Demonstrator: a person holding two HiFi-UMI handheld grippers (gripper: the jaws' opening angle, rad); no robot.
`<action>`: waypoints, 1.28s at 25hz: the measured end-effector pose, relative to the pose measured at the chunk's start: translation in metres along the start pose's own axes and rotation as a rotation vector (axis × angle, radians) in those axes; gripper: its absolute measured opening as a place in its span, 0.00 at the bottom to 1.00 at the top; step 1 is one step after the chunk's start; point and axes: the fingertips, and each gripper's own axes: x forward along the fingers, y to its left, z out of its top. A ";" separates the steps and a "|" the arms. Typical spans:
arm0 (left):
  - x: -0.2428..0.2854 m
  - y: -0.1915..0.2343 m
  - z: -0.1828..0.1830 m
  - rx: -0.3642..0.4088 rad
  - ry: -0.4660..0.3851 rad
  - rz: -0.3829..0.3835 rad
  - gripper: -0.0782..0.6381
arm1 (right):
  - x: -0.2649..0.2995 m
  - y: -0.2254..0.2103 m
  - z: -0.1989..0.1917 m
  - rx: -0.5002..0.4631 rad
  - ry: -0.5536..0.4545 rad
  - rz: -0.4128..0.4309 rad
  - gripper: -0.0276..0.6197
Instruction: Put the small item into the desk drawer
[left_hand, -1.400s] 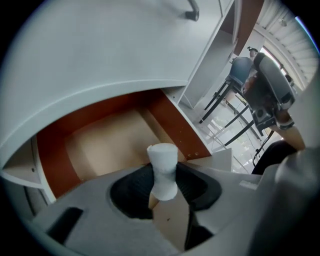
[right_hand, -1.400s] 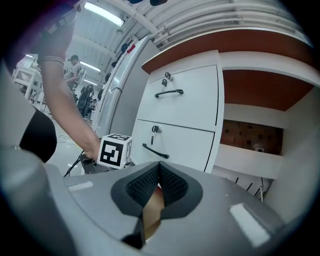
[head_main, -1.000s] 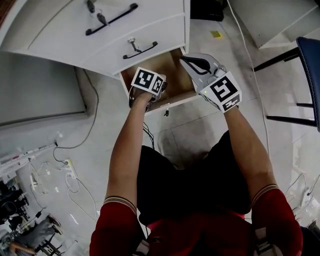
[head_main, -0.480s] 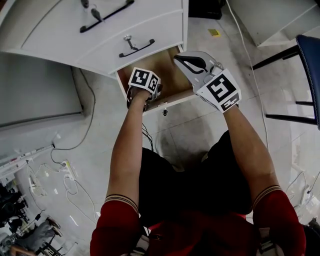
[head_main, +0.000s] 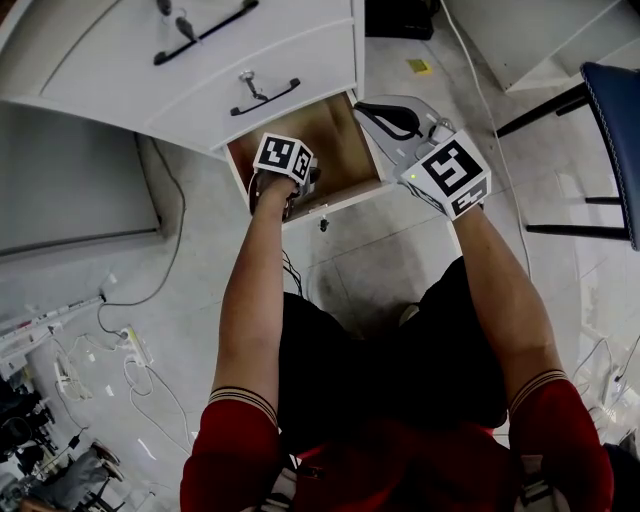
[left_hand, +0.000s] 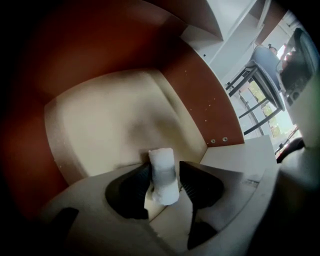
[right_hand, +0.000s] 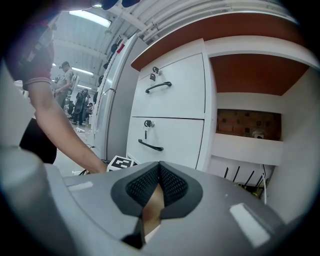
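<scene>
The bottom desk drawer (head_main: 345, 150) stands pulled out, and its pale floor (left_hand: 110, 125) fills the left gripper view. My left gripper (head_main: 287, 182) reaches down into the drawer's front left part. A small white cylindrical item (left_hand: 163, 175) stands between its black pads. The jaws are opening: the item still leans on the left pad, and a gap shows at the right pad (left_hand: 197, 182). My right gripper (head_main: 378, 115) hovers over the drawer's right side. In its own view the right gripper (right_hand: 159, 184) is shut with nothing in it.
Two shut white drawers with black handles (head_main: 265, 97) (head_main: 200, 30) sit above the open one, with a key in the lower one's lock. A dark chair (head_main: 610, 120) stands at the right. Cables and a power strip (head_main: 130, 345) lie on the floor at the left.
My left gripper has dipped a little further into the open drawer. The right gripper has stayed over the drawer's right side.
</scene>
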 end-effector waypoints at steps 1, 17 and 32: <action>-0.003 -0.001 0.003 0.006 -0.010 0.002 0.39 | 0.000 -0.001 0.001 0.000 -0.002 0.000 0.06; -0.107 -0.035 0.042 0.164 -0.322 0.044 0.31 | 0.012 -0.002 0.022 0.117 -0.072 0.040 0.06; -0.267 -0.104 0.081 0.339 -0.954 -0.054 0.12 | 0.024 0.026 0.062 0.159 -0.164 0.135 0.06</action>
